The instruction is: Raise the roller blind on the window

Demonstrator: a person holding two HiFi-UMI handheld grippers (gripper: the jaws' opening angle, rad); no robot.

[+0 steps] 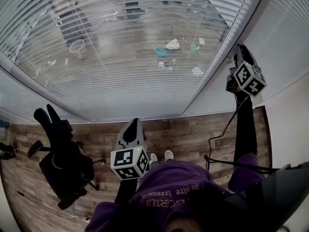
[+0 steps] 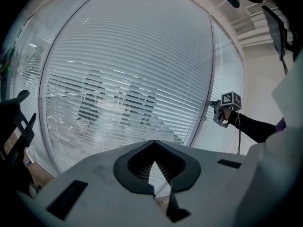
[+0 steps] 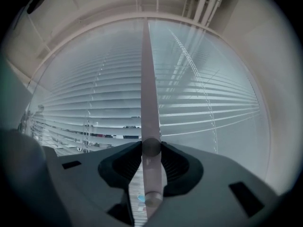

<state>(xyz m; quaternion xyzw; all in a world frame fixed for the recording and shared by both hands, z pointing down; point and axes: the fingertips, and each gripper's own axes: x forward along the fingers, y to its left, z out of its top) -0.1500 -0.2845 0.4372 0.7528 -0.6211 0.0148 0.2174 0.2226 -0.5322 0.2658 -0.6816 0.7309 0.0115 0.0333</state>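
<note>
While the left gripper (image 2: pixel 154 144) has its jaws shut on nothing, the wand (image 3: pixel 147 98) of the blind (image 3: pixel 94 103) stands between the parted jaws of the right gripper (image 3: pixel 151 146).

Blind (image 1: pixel 145 57): white horiz. slats, fully down, reaching the bottom of the window frame (image 1: pixel 219 62). Slats are tilted open, so I see thru to outside. A 2nd slatted section sits right of the frame post, also down. Tilt wand (image 3: pixel 147 79): pale, translucent, hanging vertical in front of the slats. It passes between the right gripper (image 3: pixel 151 148) fingers (image 3: pixel 173 164), close on both sides, not visibly pinched.
</note>
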